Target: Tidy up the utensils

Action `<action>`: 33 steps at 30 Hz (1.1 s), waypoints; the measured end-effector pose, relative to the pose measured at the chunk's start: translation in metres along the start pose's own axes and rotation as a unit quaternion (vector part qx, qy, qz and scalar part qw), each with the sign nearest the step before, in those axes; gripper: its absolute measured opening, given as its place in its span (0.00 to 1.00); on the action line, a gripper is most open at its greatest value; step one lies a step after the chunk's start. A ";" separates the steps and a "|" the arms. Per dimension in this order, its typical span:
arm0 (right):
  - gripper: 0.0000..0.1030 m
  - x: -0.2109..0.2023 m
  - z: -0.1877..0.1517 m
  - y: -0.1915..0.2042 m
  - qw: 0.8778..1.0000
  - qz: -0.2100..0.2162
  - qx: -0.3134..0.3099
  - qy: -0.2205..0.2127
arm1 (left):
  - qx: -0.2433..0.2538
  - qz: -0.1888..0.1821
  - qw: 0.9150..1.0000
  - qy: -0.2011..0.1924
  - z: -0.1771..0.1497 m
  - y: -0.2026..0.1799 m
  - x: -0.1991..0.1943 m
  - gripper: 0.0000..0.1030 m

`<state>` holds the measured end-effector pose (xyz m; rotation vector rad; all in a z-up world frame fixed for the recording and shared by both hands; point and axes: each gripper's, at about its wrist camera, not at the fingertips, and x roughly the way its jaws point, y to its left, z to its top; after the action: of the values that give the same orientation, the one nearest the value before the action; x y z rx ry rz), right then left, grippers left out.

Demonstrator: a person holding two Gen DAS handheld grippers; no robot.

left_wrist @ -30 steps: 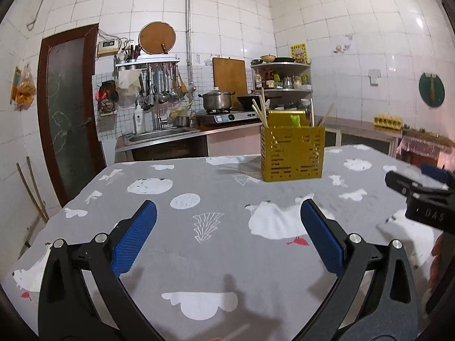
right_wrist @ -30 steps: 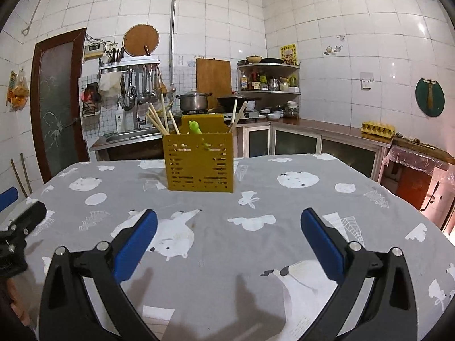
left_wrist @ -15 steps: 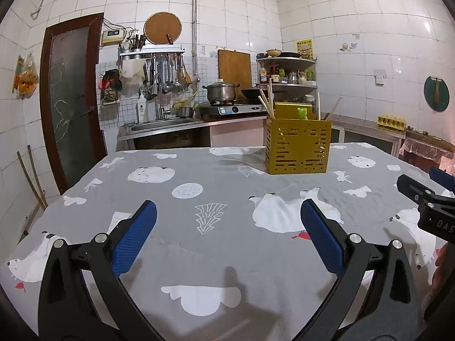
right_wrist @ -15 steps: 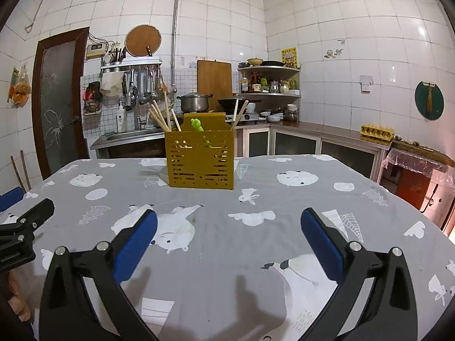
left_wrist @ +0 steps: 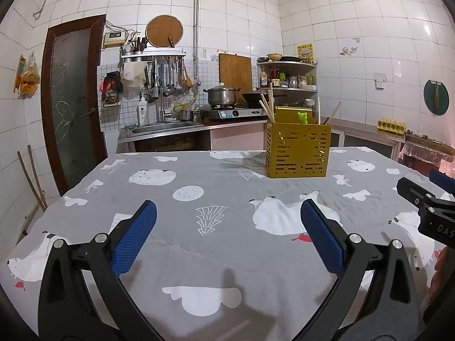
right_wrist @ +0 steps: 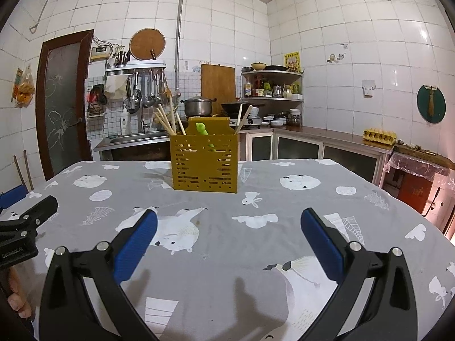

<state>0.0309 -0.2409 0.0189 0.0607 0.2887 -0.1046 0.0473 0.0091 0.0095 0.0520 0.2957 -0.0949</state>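
Note:
A yellow slotted utensil holder (left_wrist: 298, 151) stands on the table toward the far side; it also shows in the right wrist view (right_wrist: 204, 163). Wooden chopsticks (right_wrist: 166, 122) and a green frog-topped utensil (right_wrist: 202, 129) stick out of it. My left gripper (left_wrist: 227, 236) is open and empty above the near part of the table. My right gripper (right_wrist: 229, 237) is open and empty too, well short of the holder. Each gripper shows at the edge of the other's view: the right one (left_wrist: 426, 207) and the left one (right_wrist: 25, 227).
The table wears a grey cloth with white animal prints (left_wrist: 216, 199). Behind it are a sink (left_wrist: 162, 126), a stove with a pot (left_wrist: 221, 96), hanging kitchen tools (left_wrist: 165, 76), a corner shelf (left_wrist: 287, 76) and a door (left_wrist: 71, 108) at the left.
Both grippers have tilted up and sunk closer to the table, so the holder sits higher in both views. Both stay open and empty.

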 end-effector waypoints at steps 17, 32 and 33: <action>0.96 -0.003 -0.001 0.005 1.000 -0.003 -0.009 -0.008 | -0.006 -0.003 1.000 -0.002 0.001 0.001 -0.002 0.95; 0.96 -0.004 -0.001 0.004 1.000 -0.003 -0.008 -0.008 | -0.006 -0.004 1.000 -0.005 0.002 0.000 -0.001 0.95; 0.96 -0.004 -0.001 0.004 1.000 -0.003 -0.008 -0.008 | -0.006 -0.004 1.000 -0.006 0.002 0.000 -0.001 0.95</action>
<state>0.0276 -0.2366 0.0195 0.0436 0.2733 -0.1091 0.0472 0.0089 0.0116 0.0388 0.2854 -0.1013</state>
